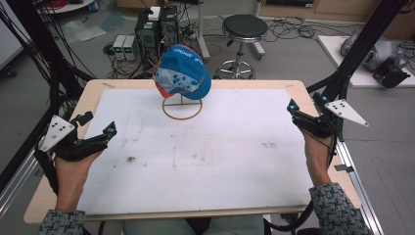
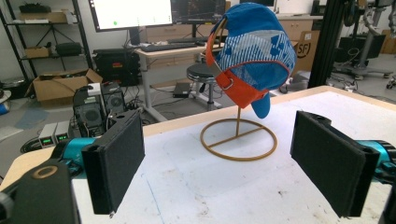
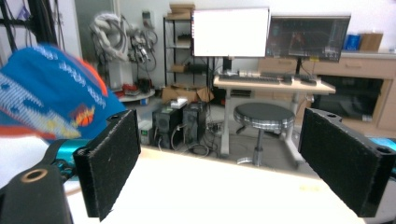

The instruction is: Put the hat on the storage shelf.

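Worktop (image 1: 195,161) bare bar a blue-orange cap (image 1: 182,72) perched tilted on a thin wire ring stand (image 1: 182,108) at far centre, left tongs (image 1: 108,131) and right tongs (image 1: 292,108) both spread apart, empty, well clear — likely to tip stand or slide cap off if nudged one-sided.
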A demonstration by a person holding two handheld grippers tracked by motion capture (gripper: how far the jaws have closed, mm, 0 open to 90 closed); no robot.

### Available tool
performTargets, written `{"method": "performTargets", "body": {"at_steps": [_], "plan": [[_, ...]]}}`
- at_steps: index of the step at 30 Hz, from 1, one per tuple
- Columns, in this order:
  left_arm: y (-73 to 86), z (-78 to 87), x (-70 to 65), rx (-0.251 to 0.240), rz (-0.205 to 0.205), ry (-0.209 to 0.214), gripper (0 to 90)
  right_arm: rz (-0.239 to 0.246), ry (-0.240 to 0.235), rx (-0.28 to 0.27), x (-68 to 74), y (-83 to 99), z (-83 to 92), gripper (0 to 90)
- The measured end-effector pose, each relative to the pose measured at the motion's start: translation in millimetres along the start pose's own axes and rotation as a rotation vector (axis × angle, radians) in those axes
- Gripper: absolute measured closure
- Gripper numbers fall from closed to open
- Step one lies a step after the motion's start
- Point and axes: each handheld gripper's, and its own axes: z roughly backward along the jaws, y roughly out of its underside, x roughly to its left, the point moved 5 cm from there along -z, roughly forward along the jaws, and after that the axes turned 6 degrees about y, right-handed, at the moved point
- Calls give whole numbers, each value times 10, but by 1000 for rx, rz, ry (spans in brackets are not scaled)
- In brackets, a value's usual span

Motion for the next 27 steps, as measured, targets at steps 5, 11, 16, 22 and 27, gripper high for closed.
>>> {"method": "performTargets", "body": {"at_steps": [5,11,16,22,27], "plan": [[0,-3,-8,-1,2,1,178,11,10,-16,22,22,52,114],[7,6,14,-2,4,-4,178,3,10,-20,62,217,162,114],[27,-5,18,4,8,-6,178,-31,14,7,38,418,216,114],[27,-13,13,3,7,-2,178,-29,18,36,17,536,214,114],[25,-11,16,1,7,-4,178,-38,17,24,12,499,231,114]]}}
